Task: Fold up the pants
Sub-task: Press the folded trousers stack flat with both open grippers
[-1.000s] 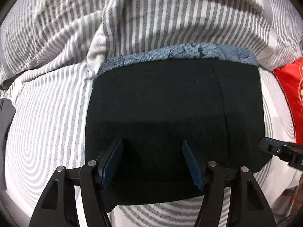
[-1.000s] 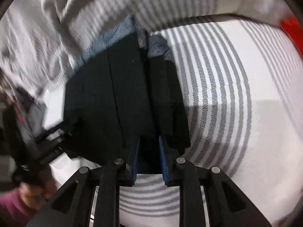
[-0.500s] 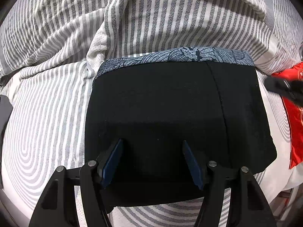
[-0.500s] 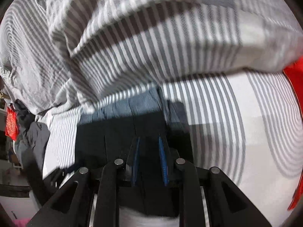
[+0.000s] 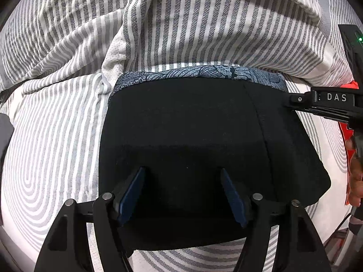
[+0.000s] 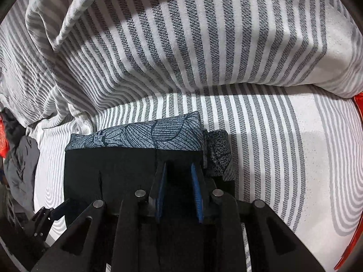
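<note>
At the far left edge of the bed, a crumpled grey garment (image 6: 21,170) lay on the striped sheet (image 5: 52,140). Beside it, toward the middle of the bed, the black pants (image 5: 192,136) lay folded into a flat rectangular stack on top of a blue patterned cloth (image 5: 204,73), a strip of which showed along the stack's far edge. A bunched striped duvet (image 5: 204,22) rose just behind that strip, across the far side of the bed.

The left gripper (image 5: 182,192) hovered over the near part of the pants with its blue-padded fingers (image 5: 131,195) spread wide apart and nothing between them. Whether the tips touched the fabric could not be told.

The right gripper (image 6: 178,190) sat over the right part of the stack near its far edge, its jaws set narrowly apart, with a gap between the blue pads (image 6: 196,192); nothing was visibly clamped in them. In the left wrist view its black body (image 5: 329,100) reached in from the right over the stack's far right corner, held by a hand (image 5: 356,176).

A red cloth (image 6: 359,104) lay at the bed's right edge.
</note>
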`<state>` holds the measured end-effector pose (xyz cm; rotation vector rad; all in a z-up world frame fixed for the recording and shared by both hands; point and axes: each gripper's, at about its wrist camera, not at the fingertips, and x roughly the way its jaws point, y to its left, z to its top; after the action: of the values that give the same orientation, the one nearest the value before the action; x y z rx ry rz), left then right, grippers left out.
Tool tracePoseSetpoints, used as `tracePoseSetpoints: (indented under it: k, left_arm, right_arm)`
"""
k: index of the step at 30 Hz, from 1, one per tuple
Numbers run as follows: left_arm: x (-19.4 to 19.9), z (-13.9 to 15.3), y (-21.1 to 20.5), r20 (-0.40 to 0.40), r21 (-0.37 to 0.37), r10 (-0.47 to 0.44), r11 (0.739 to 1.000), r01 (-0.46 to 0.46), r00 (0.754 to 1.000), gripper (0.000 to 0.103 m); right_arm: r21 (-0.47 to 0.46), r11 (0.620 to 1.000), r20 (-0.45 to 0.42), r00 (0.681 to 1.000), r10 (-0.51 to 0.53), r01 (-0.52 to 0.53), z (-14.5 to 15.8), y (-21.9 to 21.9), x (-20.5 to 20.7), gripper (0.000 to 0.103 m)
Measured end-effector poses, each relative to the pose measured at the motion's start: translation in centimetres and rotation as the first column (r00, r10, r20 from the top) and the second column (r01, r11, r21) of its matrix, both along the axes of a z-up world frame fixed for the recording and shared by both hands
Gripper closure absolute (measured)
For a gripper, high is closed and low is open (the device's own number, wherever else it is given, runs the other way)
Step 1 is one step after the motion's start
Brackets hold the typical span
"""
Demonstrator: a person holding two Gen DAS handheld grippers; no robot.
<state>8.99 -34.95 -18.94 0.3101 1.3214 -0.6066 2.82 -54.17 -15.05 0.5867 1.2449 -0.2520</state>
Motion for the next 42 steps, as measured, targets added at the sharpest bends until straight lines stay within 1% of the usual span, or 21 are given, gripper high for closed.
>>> tracePoseSetpoints:
  k: [5,6,7,8,9,11,12,15,18,20,22,24,27,28,29,31,33,36,38,42]
  left_arm:
    - [0.2,-0.3,-0.2,-0.002,0.005,-0.009,1.000,0.009,1.000,0.032]
    - [0.2,-0.3,-0.2,-0.001,0.005,-0.009,1.000,0.009,1.000,0.032]
    - [0.2,-0.4,-0.2,0.000,0.005,-0.008,1.000,0.008,1.000,0.032]
    - [0.2,-0.5,-0.2,0.001,0.005,-0.008,1.000,0.008,1.000,0.032]
    - [0.2,-0.5,-0.2,0.003,0.003,-0.008,1.000,0.008,1.000,0.032]
    - [0.1,-0.5,-0.2,0.010,0.003,-0.009,1.000,0.009,1.000,0.032]
    - [0.1,-0.5,-0.2,0.012,0.002,-0.010,1.000,0.010,1.000,0.032]
    - [0.1,-0.7,-0.1,0.016,-0.003,-0.010,1.000,0.010,1.000,0.032]
    - [0.1,-0.7,0.0,0.020,-0.004,-0.013,1.000,0.013,1.000,0.031]
    - [0.2,-0.7,0.0,0.020,-0.004,-0.013,1.000,0.013,1.000,0.031]
    - [0.2,-0.7,0.0,0.020,-0.005,-0.013,1.000,0.013,1.000,0.031]
    - [0.2,-0.8,0.1,0.017,-0.008,-0.011,1.000,0.011,1.000,0.031]
    - [0.3,-0.9,0.2,0.008,-0.007,-0.015,1.000,0.015,1.000,0.031]
    - [0.3,-0.9,0.2,0.010,-0.006,-0.018,1.000,0.019,1.000,0.031]
    - [0.3,-0.9,0.2,0.012,-0.006,-0.019,1.000,0.019,1.000,0.031]
    - [0.4,-1.0,0.3,0.006,-0.013,-0.016,1.000,0.017,1.000,0.031]
    - [0.4,-1.0,0.3,0.005,-0.017,-0.015,1.000,0.015,1.000,0.031]
    - [0.5,-1.1,0.3,0.003,-0.015,-0.012,1.000,0.012,1.000,0.031]
    - [0.5,-1.1,0.3,-0.003,-0.014,-0.012,1.000,0.012,1.000,0.031]
    - [0.8,-1.1,0.3,-0.018,-0.015,-0.021,1.000,0.021,1.000,0.029]
  right_arm:
    - [0.039,0.999,0.014,1.000,-0.028,0.027,0.3,-0.4,-0.9,0.077]
    - [0.044,0.999,0.015,0.999,-0.030,0.029,0.4,-0.4,-1.4,0.069]
    - [0.033,0.999,-0.003,1.000,-0.028,0.029,0.4,-0.3,-1.9,0.058]
    - [0.023,0.999,-0.036,0.999,-0.032,0.032,0.2,-0.3,-2.5,0.040]
    - [0.031,0.999,-0.042,0.998,-0.039,0.041,0.0,-0.4,-3.1,0.036]
    - [0.064,0.995,-0.039,0.997,-0.072,0.074,0.0,-0.7,-4.7,0.036]
    - [0.064,0.994,-0.042,0.996,-0.083,0.086,0.1,-0.7,-5.5,0.036]
    - [0.019,0.996,-0.045,0.995,-0.089,0.089,1.3,0.0,-7.5,0.036]
    - [-0.019,0.996,-0.027,0.996,-0.083,0.083,2.9,1.1,-8.4,0.036]
    - [-0.036,0.997,0.003,0.997,-0.071,0.071,4.1,2.0,-8.5,0.036]
    - [-0.053,0.997,0.012,0.998,-0.056,0.057,4.7,2.4,-8.0,0.036]
    - [-0.055,0.998,-0.010,0.999,-0.042,0.042,4.2,3.4,-7.6,0.036]
    - [-0.023,0.999,-0.100,0.995,-0.031,0.029,1.0,4.5,-7.4,0.035]
    - [-0.042,0.998,-0.084,0.996,-0.041,0.038,0.7,4.7,-7.6,0.033]
    - [-0.059,0.997,-0.073,0.996,-0.051,0.046,0.6,4.7,-7.8,0.027]
    - [-0.024,0.997,-0.065,0.995,-0.078,0.076,0.3,4.2,-8.2,0.027]
    - [0.007,0.997,-0.063,0.995,-0.079,0.080,0.0,3.7,-8.3,0.026]
    - [0.013,0.998,-0.077,0.996,-0.052,0.054,0.0,3.5,-7.9,0.025]
    - [0.017,0.998,-0.080,0.995,-0.054,0.056,-0.1,3.4,-7.9,0.025]
    - [-0.006,0.998,-0.084,0.995,-0.058,0.057,-0.1,3.9,-8.0,0.023]
